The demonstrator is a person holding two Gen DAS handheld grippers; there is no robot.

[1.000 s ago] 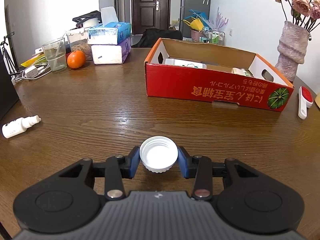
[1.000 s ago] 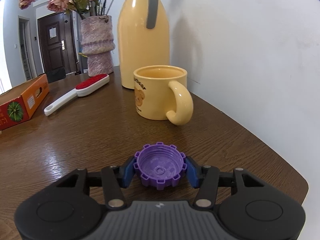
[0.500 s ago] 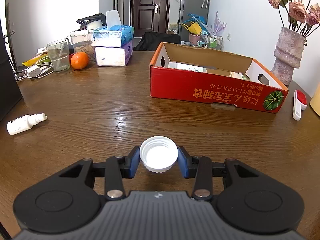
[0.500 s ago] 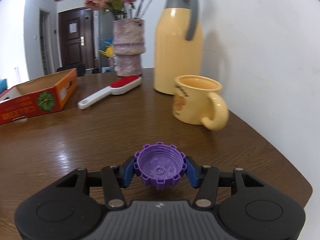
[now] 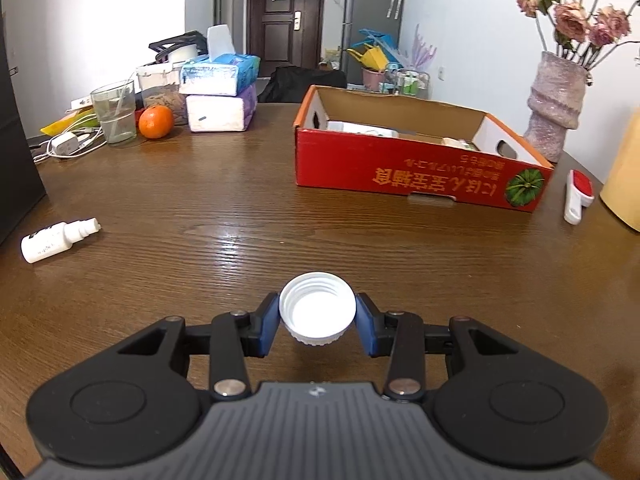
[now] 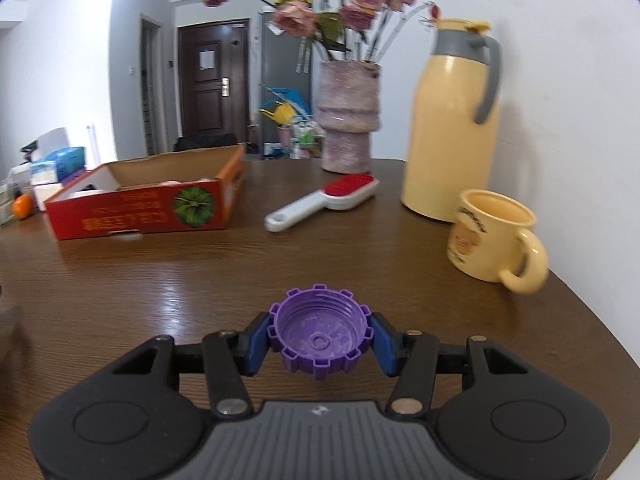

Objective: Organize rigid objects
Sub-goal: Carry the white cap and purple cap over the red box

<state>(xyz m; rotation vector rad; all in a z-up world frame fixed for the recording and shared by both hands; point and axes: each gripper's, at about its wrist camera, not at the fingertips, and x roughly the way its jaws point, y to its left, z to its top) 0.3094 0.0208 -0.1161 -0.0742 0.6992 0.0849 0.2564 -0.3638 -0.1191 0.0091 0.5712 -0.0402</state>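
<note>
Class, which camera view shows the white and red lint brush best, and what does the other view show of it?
The right wrist view: the lint brush lies whole on the table, handle and red pad clear. The left wrist view shows it small and foreshortened at the right edge, beside the red box.

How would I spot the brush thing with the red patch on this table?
Find the big red cardboard box on the wooden table, then look between it and the tall yellow thermos jug. There, in front of the pink vase, lies the lint brush: flat, with a white handle and an oval red pad.
</note>
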